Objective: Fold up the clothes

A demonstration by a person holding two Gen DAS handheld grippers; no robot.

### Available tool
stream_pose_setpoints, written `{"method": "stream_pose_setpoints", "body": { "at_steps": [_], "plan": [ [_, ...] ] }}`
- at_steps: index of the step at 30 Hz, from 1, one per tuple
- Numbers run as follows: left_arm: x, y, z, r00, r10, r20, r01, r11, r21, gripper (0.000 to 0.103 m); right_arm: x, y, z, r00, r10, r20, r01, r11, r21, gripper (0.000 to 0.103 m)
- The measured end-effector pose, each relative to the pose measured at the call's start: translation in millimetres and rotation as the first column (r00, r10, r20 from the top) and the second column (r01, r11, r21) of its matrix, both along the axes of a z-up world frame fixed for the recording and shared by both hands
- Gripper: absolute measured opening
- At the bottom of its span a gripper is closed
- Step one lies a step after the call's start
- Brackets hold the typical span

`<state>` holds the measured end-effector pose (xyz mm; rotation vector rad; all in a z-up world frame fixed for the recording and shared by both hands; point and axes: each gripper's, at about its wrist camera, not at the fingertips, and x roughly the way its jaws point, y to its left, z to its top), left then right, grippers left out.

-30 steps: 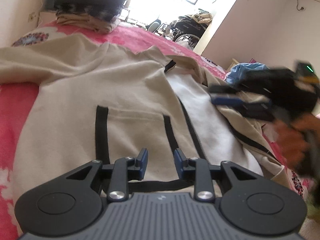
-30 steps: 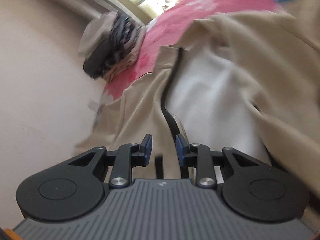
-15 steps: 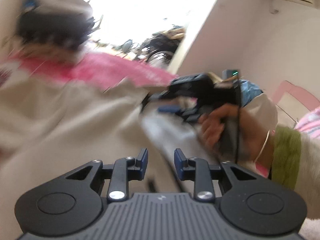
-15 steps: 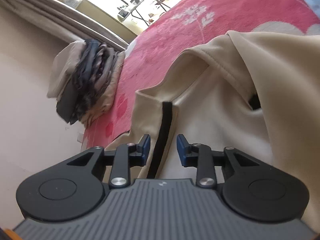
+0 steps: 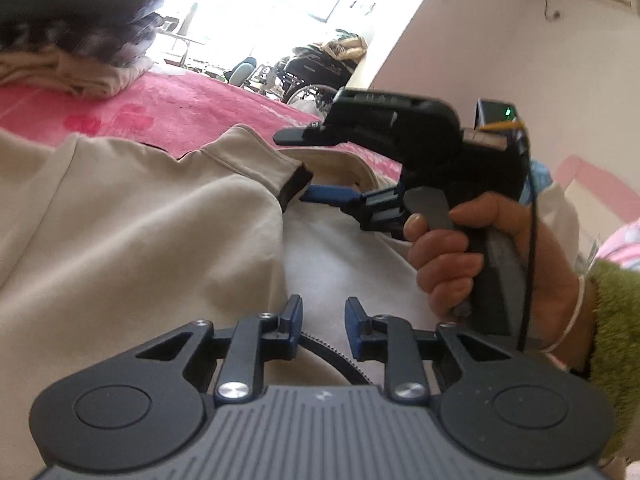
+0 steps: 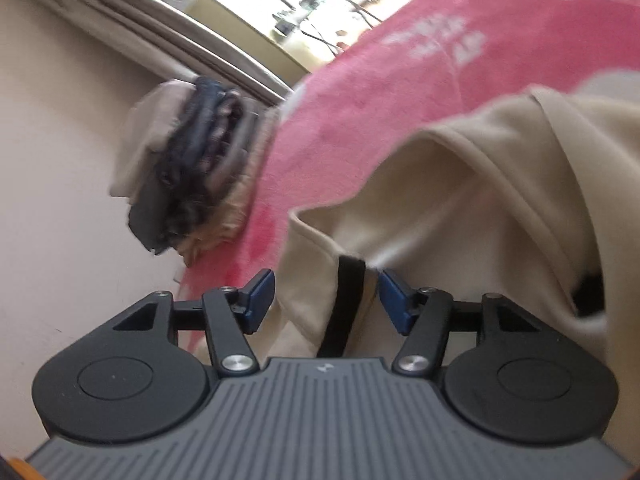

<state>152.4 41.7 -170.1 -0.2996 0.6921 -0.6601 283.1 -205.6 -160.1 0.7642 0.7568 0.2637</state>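
Observation:
A beige jacket (image 5: 140, 240) with black trim lies open on a pink bedspread (image 5: 180, 112), its white lining (image 5: 340, 264) showing. My left gripper (image 5: 322, 326) hovers open over the front edge, above the black zipper (image 5: 332, 356). A person's hand (image 5: 448, 256) holds the right gripper, and one blue finger (image 5: 328, 197) reaches the black-tipped collar (image 5: 296, 184). In the right wrist view the right gripper (image 6: 326, 298) stands wide open, with the jacket (image 6: 500, 200) edge and its black trim strip (image 6: 348, 292) between the fingers.
A stack of folded clothes (image 5: 72, 40) sits at the bed's far end by the wall, and it shows again in the right wrist view (image 6: 192, 168). A wheelchair (image 5: 316, 72) stands beyond the bed. A green sleeve (image 5: 612, 320) is at the right.
The right gripper moved up to the collar and its fingers spread wider around the black trim. The left gripper swung right toward the zipper edge, with its gap unchanged.

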Motion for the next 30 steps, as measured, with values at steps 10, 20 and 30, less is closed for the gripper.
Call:
{"method": "stream_pose_setpoints", "body": {
  "at_steps": [10, 20, 30],
  "plan": [
    [7, 23, -11, 0.995, 0.091, -0.034, -0.096, 0.983, -0.154, 0.021, 14, 1, -10, 0.998, 0.031, 0.054, -0.028, 0.998, -0.052, 0.064],
    [9, 34, -18, 0.993, 0.092, -0.072, -0.106, 0.968, -0.226, 0.024, -7, 9, 23, 0.983, 0.101, 0.155, -0.084, 0.99, -0.114, 0.01],
    [3, 24, -16, 0.997, 0.057, -0.045, -0.064, 0.98, -0.191, 0.033, -17, 55, 76, 0.962, 0.195, 0.191, -0.065, 0.844, -0.533, 0.01]
  ]
}}
